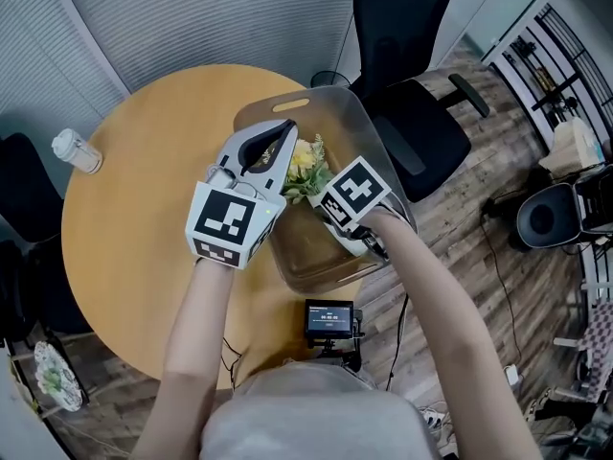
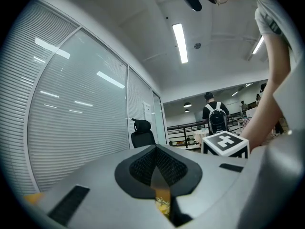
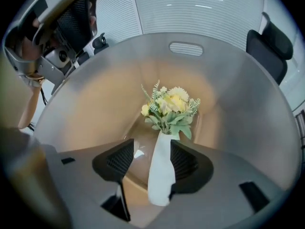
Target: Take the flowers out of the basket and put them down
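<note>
Inside the basket (image 3: 228, 89) on the counter (image 1: 144, 180), the flowers (image 3: 169, 104) point their blooms at its far wall, the white-wrapped stem running back between the half-spread, unclamped right tongs (image 3: 152, 149), while the left tongs (image 2: 157, 168) sit pinched together near its rim.

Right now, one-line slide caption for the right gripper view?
Right gripper open, white-wrapped flowers standing between its fingers, inside the translucent basket.

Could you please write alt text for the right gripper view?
A bouquet of yellow flowers in a white tapered wrap sits between the open jaws of the right hand-held gripper, inside a translucent grey plastic basket.
</note>
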Motion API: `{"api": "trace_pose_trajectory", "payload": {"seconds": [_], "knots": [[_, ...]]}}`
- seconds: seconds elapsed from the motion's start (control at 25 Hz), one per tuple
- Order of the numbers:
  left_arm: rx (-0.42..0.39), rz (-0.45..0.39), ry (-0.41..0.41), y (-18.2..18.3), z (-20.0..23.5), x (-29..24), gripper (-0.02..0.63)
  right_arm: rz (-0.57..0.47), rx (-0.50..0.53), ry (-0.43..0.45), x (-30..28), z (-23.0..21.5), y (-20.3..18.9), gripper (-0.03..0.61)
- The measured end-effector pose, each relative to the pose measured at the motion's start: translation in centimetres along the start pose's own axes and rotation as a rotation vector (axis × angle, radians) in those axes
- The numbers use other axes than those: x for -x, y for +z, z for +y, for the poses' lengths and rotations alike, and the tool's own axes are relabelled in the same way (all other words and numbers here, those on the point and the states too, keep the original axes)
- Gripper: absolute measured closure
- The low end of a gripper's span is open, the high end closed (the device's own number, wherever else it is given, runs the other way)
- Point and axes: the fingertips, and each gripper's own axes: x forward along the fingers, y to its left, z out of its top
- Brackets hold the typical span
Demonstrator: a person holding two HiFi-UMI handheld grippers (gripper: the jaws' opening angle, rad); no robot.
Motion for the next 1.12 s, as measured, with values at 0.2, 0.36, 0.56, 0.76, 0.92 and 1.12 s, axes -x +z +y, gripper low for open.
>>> {"api": "trace_pose_trajectory", "payload": {"seconds": [0.2, 0.36, 0.56, 0.76, 0.92, 1.12], "knots": [[0.032, -0.007, 0.008, -0.1, 0.4, 0.1, 0.609, 0.065, 0.008, -0.019, -1.9, -0.8, -1.2, 0.313], [0.041, -0.008, 0.002, -0.1, 0.5, -0.1, 0.609, 0.100, -0.012, -0.027, -3.5, -1.3, -1.7, 0.301], [0.037, -0.010, -0.002, 0.1, 0.5, -0.1, 0.609, 0.157, 0.001, -0.078, -4.9, -2.5, -2.7, 0.301], [0.021, -0.008, -0.002, 0.1, 0.4, -0.1, 0.609, 0.169, 0.008, -0.091, -5.9, -2.9, -3.0, 0.301], [0.023, -0.005, -0.002, 0.0, 0.5, -0.1, 0.609, 0.195, 0.063, -0.129, -6.7, -3.4, -3.0, 0.291], [0.010, 0.003, -0.008, 0.1, 0.3, -0.3, 0.609, 0.201, 0.024, -0.126, -7.8, -3.7, -3.4, 0.279]]}}
